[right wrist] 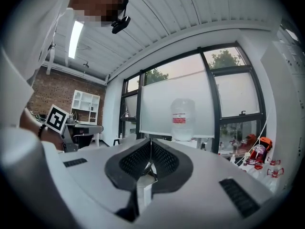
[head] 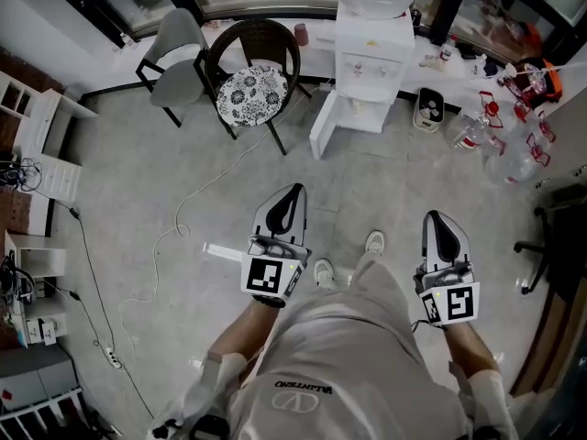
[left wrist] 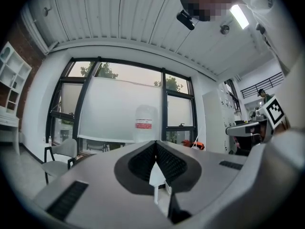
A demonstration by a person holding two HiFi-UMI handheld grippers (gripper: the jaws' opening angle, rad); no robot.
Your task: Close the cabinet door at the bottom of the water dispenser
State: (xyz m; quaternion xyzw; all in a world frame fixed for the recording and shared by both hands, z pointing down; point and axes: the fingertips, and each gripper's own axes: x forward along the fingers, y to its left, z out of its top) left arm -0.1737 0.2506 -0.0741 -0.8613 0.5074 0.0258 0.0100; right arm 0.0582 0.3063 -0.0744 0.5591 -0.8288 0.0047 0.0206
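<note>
The white water dispenser (head: 372, 58) stands against the far window wall with a clear bottle on top. Its bottom cabinet door (head: 323, 125) hangs open, swung out to the left over the floor. My left gripper (head: 293, 191) is shut and empty, well short of the dispenser, pointing toward it. My right gripper (head: 438, 218) is also shut and empty, farther right and nearer me. In the left gripper view the bottle (left wrist: 145, 123) shows above the shut gripper (left wrist: 156, 142). In the right gripper view the bottle (right wrist: 182, 118) rises above the shut gripper (right wrist: 151, 140).
A dark round chair with a patterned cushion (head: 252, 90) and a grey chair (head: 179, 58) stand left of the dispenser. Empty clear bottles (head: 500, 140) lie at the right. A white cable (head: 174, 246) runs across the floor at left. A small bin (head: 428, 108) sits right of the dispenser.
</note>
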